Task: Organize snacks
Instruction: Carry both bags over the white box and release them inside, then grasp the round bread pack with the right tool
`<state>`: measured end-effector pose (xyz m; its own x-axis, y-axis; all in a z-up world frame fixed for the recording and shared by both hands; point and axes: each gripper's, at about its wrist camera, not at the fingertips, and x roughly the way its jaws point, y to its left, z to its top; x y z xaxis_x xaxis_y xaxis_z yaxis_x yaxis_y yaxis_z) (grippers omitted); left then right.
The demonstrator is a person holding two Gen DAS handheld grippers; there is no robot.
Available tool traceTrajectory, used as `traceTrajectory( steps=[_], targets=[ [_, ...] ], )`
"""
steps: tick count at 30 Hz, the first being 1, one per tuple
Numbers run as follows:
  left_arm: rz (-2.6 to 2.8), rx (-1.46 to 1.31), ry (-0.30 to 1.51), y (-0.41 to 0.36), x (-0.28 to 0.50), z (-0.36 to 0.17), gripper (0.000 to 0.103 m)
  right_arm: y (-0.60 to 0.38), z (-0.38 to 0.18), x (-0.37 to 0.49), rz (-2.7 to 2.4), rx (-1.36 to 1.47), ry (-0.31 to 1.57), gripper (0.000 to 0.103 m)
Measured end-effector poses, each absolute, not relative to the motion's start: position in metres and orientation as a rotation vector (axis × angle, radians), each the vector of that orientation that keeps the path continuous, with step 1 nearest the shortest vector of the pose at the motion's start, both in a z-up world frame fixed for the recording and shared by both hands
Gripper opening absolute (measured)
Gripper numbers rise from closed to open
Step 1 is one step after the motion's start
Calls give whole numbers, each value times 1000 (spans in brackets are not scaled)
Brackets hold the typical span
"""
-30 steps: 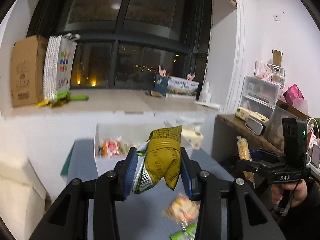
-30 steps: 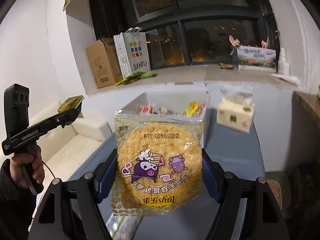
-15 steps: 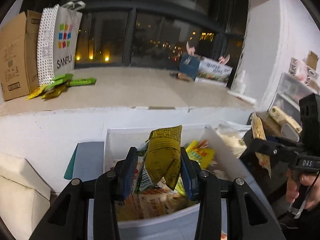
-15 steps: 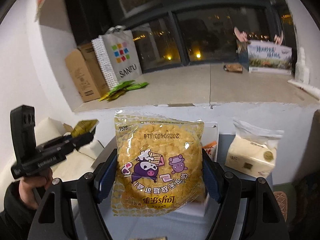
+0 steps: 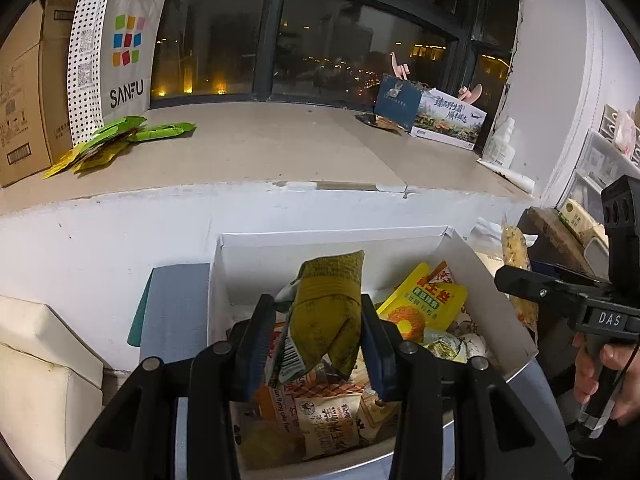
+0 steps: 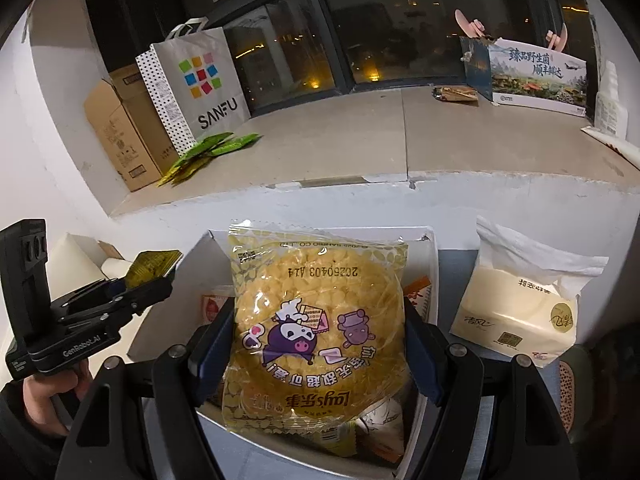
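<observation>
My left gripper (image 5: pixel 316 340) is shut on a crumpled olive-yellow snack packet (image 5: pixel 326 312) and holds it over the white box (image 5: pixel 224 280), which holds several snack packets. My right gripper (image 6: pixel 316 344) is shut on a round yellow Lay's cracker pack (image 6: pixel 316 320) with cartoon figures, held upright over the same white box (image 6: pixel 430 248). The left gripper with its packet also shows in the right wrist view (image 6: pixel 152 280), at the box's left side. The right gripper shows edge-on in the left wrist view (image 5: pixel 516 280), at the box's right side.
The box stands on a grey table (image 5: pixel 176 300) against a white ledge (image 5: pixel 120 216). A tissue pack (image 6: pixel 520 312) sits right of the box. On the sill are a SANFU bag (image 5: pixel 116 52), a cardboard box (image 5: pixel 24 88) and green sachets (image 5: pixel 120 140). A white sofa (image 5: pixel 40 360) is at left.
Both grippers have moved forward and down with their packets, from above the table to over the white box. Both stay shut on their packets.
</observation>
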<state>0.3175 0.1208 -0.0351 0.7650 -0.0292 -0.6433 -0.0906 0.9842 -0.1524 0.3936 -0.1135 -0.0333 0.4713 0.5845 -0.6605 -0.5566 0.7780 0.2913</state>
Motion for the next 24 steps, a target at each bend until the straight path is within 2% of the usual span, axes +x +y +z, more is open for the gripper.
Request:
traceTrajectory(
  steps=[5, 8, 9, 10, 11, 12, 19, 24],
  targets=[
    [40, -174, 716, 121, 321, -40, 45, -111, -36, 395, 705, 32, 830, 80],
    [44, -184, 727, 123, 322, -42, 53, -107, -39, 397, 704, 18, 841, 80],
    [61, -177, 731, 123, 322, -42, 72, -106, -40, 398, 702, 17, 843, 81],
    [72, -177, 736, 124, 323, -42, 103, -106, -40, 399, 699, 23, 848, 86],
    [81, -184, 741, 125, 323, -43, 103, -106, -42, 401, 698, 31, 862, 99],
    [82, -190, 738, 126, 322, -43, 103, -105, -43, 402, 692, 31, 871, 103],
    [92, -183, 729, 126, 312, -39, 103, -111, -34, 395, 664, -6, 811, 103],
    [66, -169, 667, 114, 273, -21, 103, -126, -12, 368, 692, -6, 710, 103]
  ],
)
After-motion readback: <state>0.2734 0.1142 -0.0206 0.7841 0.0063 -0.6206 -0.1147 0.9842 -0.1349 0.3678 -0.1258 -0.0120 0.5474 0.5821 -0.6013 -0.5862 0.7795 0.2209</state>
